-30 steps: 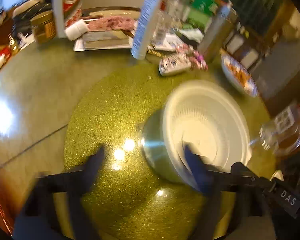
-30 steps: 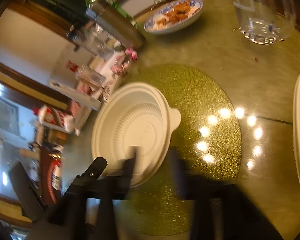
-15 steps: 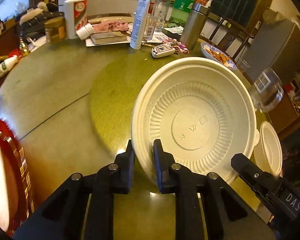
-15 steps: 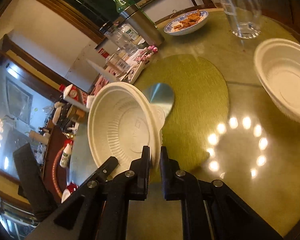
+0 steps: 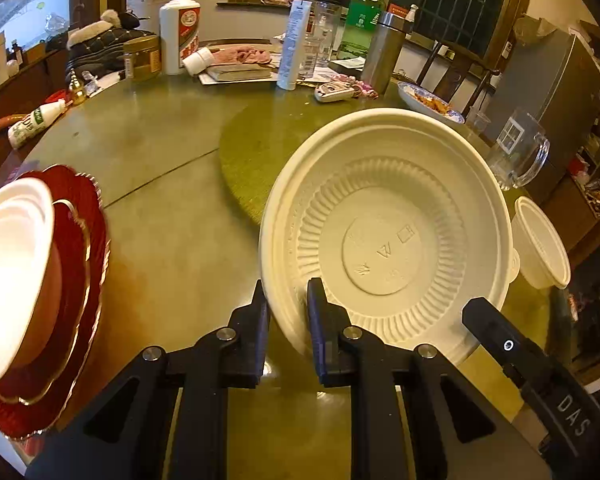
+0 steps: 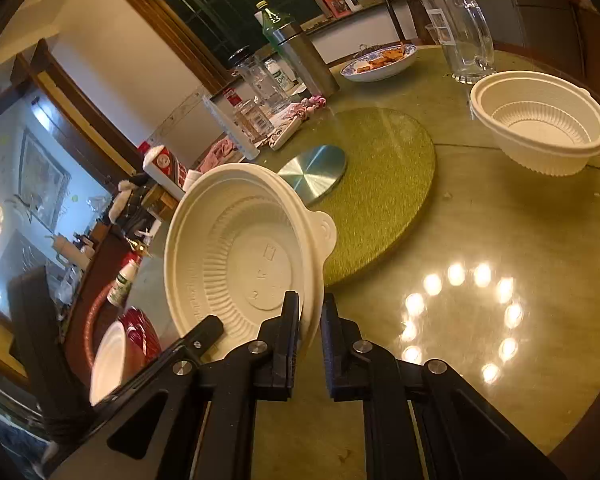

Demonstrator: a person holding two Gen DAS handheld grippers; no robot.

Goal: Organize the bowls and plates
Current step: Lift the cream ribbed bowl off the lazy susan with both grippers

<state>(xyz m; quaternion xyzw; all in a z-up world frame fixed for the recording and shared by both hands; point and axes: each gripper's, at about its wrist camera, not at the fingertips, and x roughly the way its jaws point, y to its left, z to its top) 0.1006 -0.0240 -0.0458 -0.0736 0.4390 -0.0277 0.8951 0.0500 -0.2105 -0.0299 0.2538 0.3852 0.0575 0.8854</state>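
Nearest to the cameras, the left gripper (image 5: 284,292) is clenched on the rim of a white bowl (image 5: 384,248), with one finger on each side of the thin wall. The same bowl is also pinched at its rim by the right gripper (image 6: 310,300), close to the tab of the bowl. It is probably held at two places because the thin, wide wall would bend or swing if it were gripped at one point only. The bowl is carried tilted above the table (image 6: 500,240), and its ribbed side with the flat stamped middle is turned to both cameras. Whether its lowest edge is fully clear of the table cannot be told.

To the left, a stack of red plates (image 5: 80,264) is seen with another white bowl (image 5: 8,264) on top. This is judged to be the collecting place, so the held bowl may be meant to be nested there.

Further on, a green mat (image 6: 392,168) lies in the middle of the table, and a metal disc (image 6: 314,172) rests on it. On the right, a third bowl (image 6: 540,132) stands upright on the table, well apart from the stack, and is not yet sorted.

At the far edge, a glass mug (image 6: 460,28), a dish (image 6: 380,64) with food, and bottles are kept out of the way
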